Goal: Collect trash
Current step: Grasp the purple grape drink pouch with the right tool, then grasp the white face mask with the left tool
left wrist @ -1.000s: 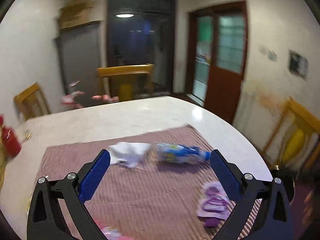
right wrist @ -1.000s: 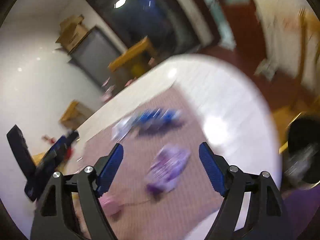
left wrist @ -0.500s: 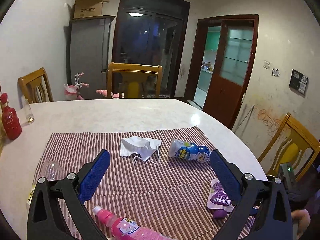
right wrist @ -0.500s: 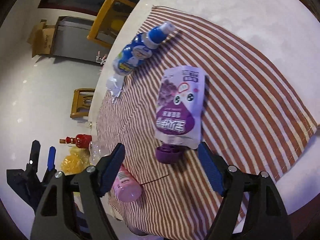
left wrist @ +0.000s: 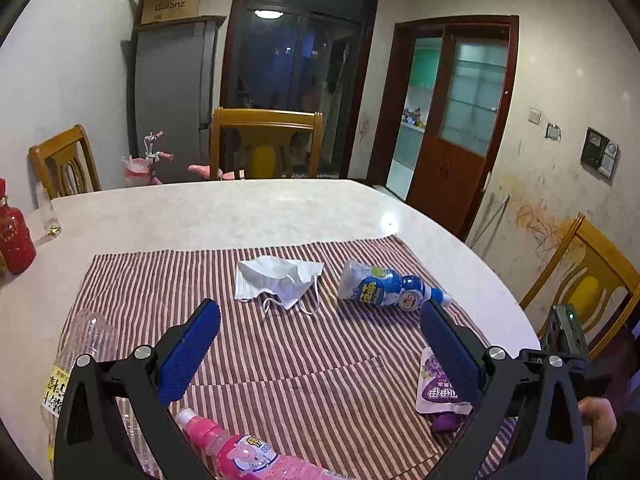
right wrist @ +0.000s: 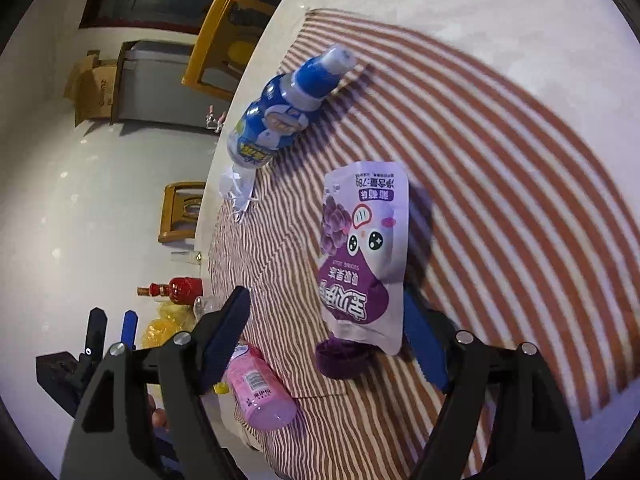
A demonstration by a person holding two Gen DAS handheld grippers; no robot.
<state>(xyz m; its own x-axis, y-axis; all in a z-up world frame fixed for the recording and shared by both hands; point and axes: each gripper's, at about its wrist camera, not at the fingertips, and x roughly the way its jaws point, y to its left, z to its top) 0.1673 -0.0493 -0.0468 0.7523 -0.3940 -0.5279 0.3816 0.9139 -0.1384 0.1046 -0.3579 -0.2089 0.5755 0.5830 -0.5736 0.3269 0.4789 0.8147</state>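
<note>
Jaws closing, purple pouch (right wrist: 362,256) between | bottles: 3 | mask (left wrist: 276,280): 1

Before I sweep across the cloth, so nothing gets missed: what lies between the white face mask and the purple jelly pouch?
The blue drink bottle, lying on its side between the face mask and the jelly pouch; the left wrist view shows it.
</note>
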